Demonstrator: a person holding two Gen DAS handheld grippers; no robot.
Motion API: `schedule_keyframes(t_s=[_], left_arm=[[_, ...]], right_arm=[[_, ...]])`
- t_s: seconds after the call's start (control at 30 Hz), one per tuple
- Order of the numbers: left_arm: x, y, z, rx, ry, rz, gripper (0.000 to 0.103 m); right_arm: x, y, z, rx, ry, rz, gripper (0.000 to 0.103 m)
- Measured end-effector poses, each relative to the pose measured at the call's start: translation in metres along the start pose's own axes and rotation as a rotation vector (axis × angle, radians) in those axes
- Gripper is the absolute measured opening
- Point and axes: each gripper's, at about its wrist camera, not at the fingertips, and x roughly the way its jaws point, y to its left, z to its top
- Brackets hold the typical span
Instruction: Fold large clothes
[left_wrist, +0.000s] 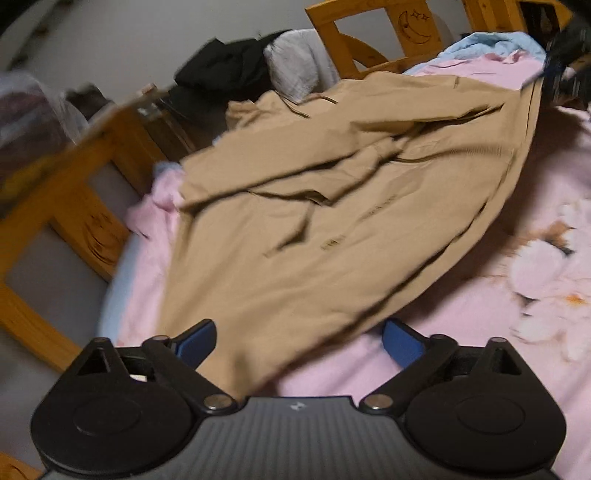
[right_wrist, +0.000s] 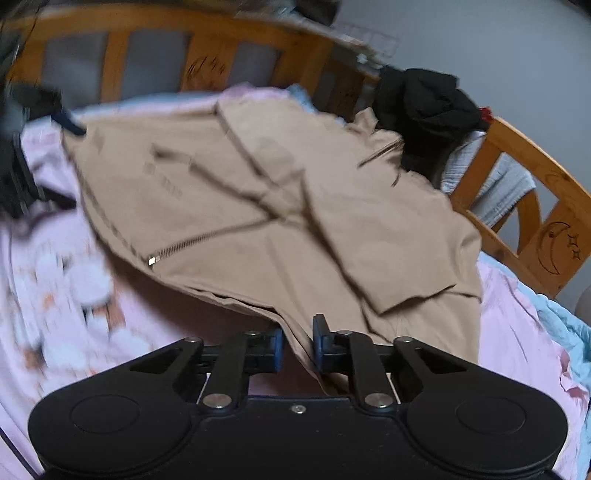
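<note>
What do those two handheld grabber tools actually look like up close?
Both are matte black plastic. The left gripper and right gripper each have two round discs, hinged black link arms with silver rivets, and blue-padded fingers. The left's centre plate is ribbed.

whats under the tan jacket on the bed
The tan jacket lies on a pink floral bedsheet, which shows all around it. Whatever else lies beneath the jacket is covered.

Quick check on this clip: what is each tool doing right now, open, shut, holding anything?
Left tool: open, jaws wide apart, with the tan jacket hem lying between them, not clamped.
Right tool: shut on the tan jacket's edge.
</note>
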Motion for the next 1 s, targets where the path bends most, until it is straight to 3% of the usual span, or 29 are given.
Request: schedule_keyframes(t_s=[0.07,0.1,0.13,0.2,0.27,0.43,0.6,0.8,0.9,1.0], left_arm=[[0.002,0.003,0.005,0.01,-0.008,0.035,0.081],[0.003,0.005,0.007,0.014,-0.012,0.048,0.069],[0.002,0.008,0.009,0.012,-0.023,0.059,0.046],[0.0,0.014,0.012,-0.003,-0.027,0.062,0.012],[-0.01,0.023,0.012,-0.04,-0.065,0.039,0.004],[-0.051,0.038,0.009,-0.035,-0.138,-0.008,0.001],[-0.102,0.041,-0.003,-0.01,-0.103,-0.101,0.001],[-0.145,0.03,-0.028,0.019,0.049,-0.252,0.002],[-0.138,0.021,-0.04,0.002,0.127,-0.299,0.003],[-0.126,0.025,-0.04,-0.068,0.189,-0.344,0.012]], right_arm=[[-0.014,-0.01,0.01,0.052,-0.03,-0.001,0.008],[-0.019,-0.013,0.014,0.063,-0.037,0.0,0.007],[-0.024,-0.015,0.018,0.067,-0.043,0.001,0.006],[-0.03,-0.016,0.023,0.051,-0.045,0.01,0.005],[-0.034,-0.01,0.024,-0.001,-0.039,0.013,0.004],[-0.049,0.005,0.016,-0.082,-0.01,0.03,0.003],[-0.092,0.024,0.009,-0.167,0.047,0.08,0.002],[-0.14,0.061,-0.011,-0.267,0.183,0.229,0.002],[-0.142,0.076,-0.02,-0.28,0.218,0.279,0.002],[-0.132,0.075,-0.018,-0.242,0.239,0.301,0.004]])
